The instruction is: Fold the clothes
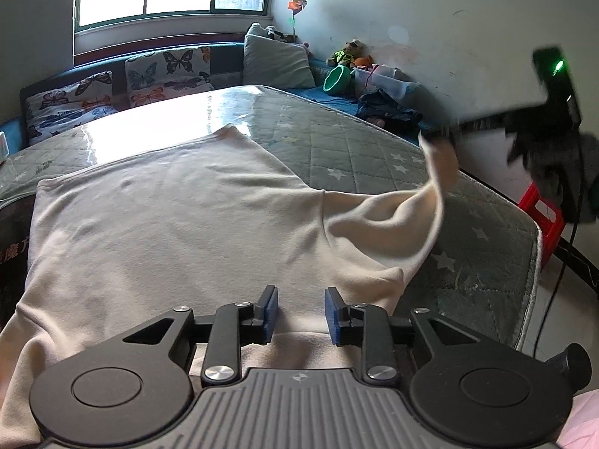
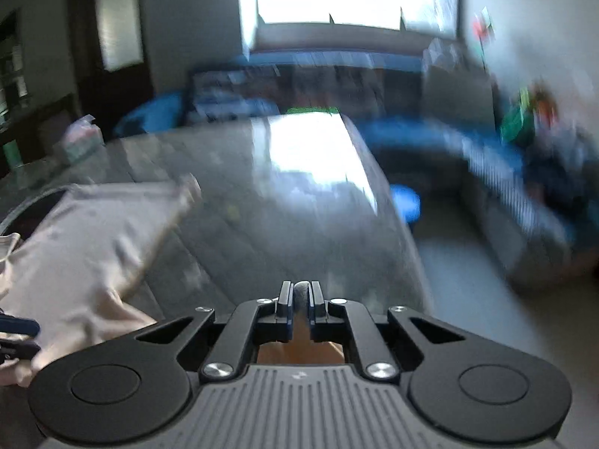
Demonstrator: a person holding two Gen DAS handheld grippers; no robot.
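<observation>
A cream garment [image 1: 168, 217] lies across the mattress [image 1: 355, 142]; the right gripper [image 2: 301, 297] pinches its sleeve (lifted, blurred) while the left gripper [image 1: 301, 312] hovers released.

Right wrist view motion-blurred throughout; cream garment [image 2: 86, 247] cut off at left edge, its sleeve end hidden between closed jaws.
</observation>
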